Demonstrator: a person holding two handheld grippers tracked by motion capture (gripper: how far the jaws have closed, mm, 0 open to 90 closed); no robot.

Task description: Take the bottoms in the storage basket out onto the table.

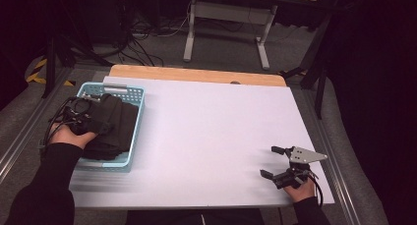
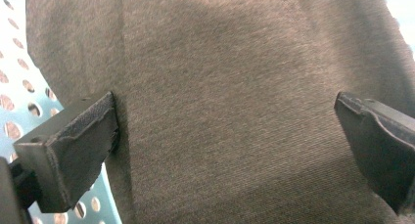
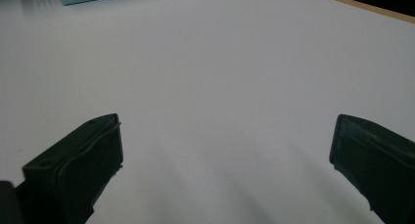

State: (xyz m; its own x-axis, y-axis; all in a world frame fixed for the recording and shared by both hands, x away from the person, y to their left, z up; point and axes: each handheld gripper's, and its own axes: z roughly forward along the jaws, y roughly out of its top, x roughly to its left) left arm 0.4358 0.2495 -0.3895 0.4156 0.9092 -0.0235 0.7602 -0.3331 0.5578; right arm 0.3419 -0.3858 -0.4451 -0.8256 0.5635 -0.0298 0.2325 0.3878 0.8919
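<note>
Left gripper (image 2: 225, 145) is hovering wide open over dark cloth (image 2: 235, 87) in the basket (image 1: 135, 95).
Right gripper (image 1: 278, 162) is idling open, empty; pinching one layer probably lifts cleanest.

Surroundings of the white table top

We take the white table top (image 1: 206, 131) as our reference: a wooden strip (image 1: 196, 75) runs along its far edge, and beyond that we see the white legs of a second desk (image 1: 223, 28) on grey carpet (image 1: 162, 50), with black cables (image 1: 142, 31) on the floor behind the far-left corner. We note yellow-black tape (image 1: 37, 70) further left, and metal rails (image 1: 22, 136) flanking both sides.
</note>
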